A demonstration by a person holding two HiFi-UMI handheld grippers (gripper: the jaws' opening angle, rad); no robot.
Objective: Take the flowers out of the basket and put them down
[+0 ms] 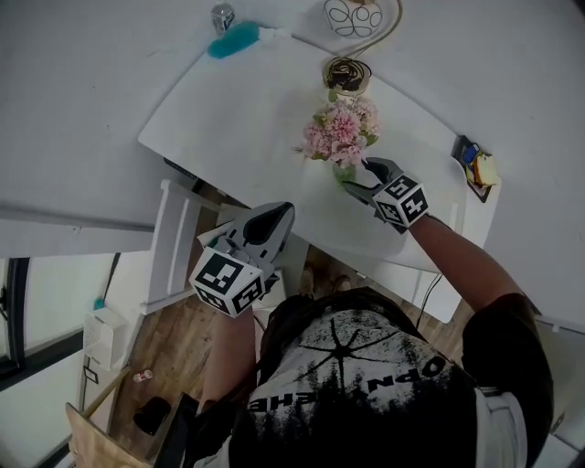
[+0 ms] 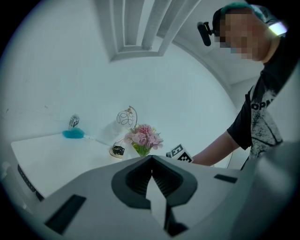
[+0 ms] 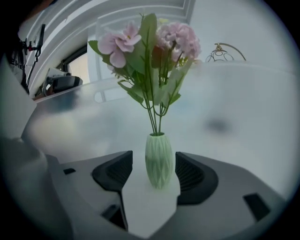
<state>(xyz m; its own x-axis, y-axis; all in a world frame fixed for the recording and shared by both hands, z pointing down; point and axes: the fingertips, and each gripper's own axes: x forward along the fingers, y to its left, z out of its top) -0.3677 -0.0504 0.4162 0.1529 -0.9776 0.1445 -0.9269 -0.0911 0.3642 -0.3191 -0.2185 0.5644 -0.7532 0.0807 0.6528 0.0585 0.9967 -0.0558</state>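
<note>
counter [image 1: 238, 110]: smooth white, matt-ish. vase [image 3: 159, 166]: pale green, faceted, dull sheen. flowers [image 3: 178, 35]: fabric-looking pink petals, plasticky leaves. right gripper [image 3: 154, 159] fingers [image 3: 115, 171]: matt grey plastic, black ribbed pads. wire basket [image 1: 355, 16]: thin shiny gold-ish metal. floor [image 1: 178, 338]: wood planks.

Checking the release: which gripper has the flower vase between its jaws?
The right gripper: the green vase stands between its open jaws. The left gripper is shut and empty.
</note>
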